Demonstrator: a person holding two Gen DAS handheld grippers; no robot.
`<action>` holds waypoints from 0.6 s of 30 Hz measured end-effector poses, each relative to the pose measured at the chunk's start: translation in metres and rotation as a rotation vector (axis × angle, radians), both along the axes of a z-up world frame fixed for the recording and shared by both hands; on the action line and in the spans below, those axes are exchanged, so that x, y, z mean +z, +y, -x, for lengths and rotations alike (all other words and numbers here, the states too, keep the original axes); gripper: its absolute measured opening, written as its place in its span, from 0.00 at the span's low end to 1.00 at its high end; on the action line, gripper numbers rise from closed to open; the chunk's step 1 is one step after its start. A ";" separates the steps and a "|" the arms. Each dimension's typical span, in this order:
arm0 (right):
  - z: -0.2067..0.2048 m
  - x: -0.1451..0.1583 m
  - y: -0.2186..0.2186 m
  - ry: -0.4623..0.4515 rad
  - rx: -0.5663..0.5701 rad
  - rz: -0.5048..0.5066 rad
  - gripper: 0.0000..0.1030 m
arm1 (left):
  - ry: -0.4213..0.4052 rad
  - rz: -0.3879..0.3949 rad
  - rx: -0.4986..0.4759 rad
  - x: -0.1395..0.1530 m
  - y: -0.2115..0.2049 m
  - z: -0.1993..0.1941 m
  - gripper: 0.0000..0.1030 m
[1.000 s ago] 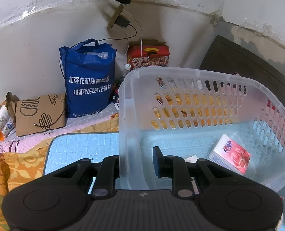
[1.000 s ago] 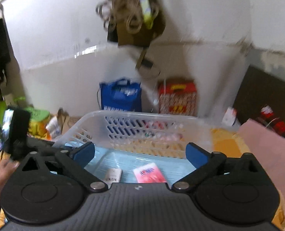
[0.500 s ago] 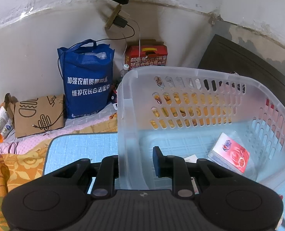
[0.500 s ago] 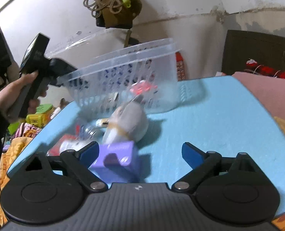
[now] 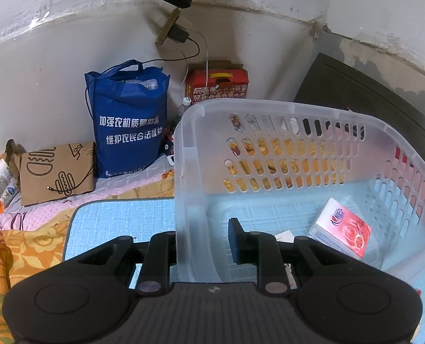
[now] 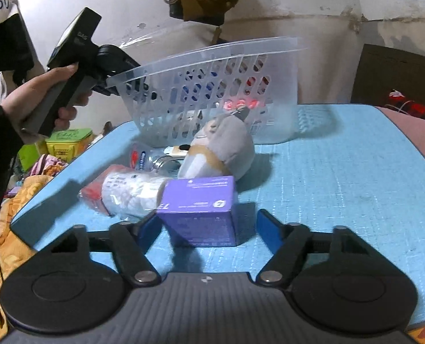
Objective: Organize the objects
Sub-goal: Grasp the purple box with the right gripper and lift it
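My left gripper (image 5: 203, 239) is shut on the near wall of a clear plastic basket (image 5: 284, 114) and holds it tilted. A red tissue pack (image 5: 342, 228) lies inside it. In the right wrist view the tilted basket (image 6: 212, 91) hangs from the left gripper (image 6: 109, 83), with its near side off the blue mat (image 6: 341, 172). A purple box (image 6: 201, 209), a grey plush toy (image 6: 223, 146), a white wrapped pack (image 6: 126, 192) and a small bottle (image 6: 160, 163) lie on the mat. My right gripper (image 6: 209, 229) is open around the purple box.
A blue tote bag (image 5: 129, 123), a red carton (image 5: 216, 86) and a brown paper bag (image 5: 56, 172) stand against the far wall. Orange bedding (image 5: 14, 255) lies left of the mat. A dark headboard (image 6: 398, 77) and a pink blanket (image 6: 415, 132) are at the right.
The right gripper has dropped from above the basket to the mat and closed in on the purple box, its jaws narrower. The left gripper holds the basket almost unmoved.
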State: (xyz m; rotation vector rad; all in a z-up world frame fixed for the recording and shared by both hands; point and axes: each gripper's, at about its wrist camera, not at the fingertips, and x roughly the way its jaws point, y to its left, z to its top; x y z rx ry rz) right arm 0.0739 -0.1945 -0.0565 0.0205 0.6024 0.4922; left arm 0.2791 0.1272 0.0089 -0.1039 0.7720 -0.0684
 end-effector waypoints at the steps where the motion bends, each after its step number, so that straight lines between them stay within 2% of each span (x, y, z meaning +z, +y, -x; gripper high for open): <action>1: 0.000 0.001 0.000 0.001 0.005 0.000 0.64 | 0.000 0.000 0.002 0.000 0.000 0.000 0.27; 9: -0.002 0.003 0.002 -0.011 0.006 0.038 0.56 | -0.007 0.002 0.008 0.001 -0.001 0.001 0.27; 18: 0.001 0.026 -0.027 -0.060 -0.058 -0.008 0.56 | -0.008 -0.004 -0.003 0.002 -0.001 -0.002 0.27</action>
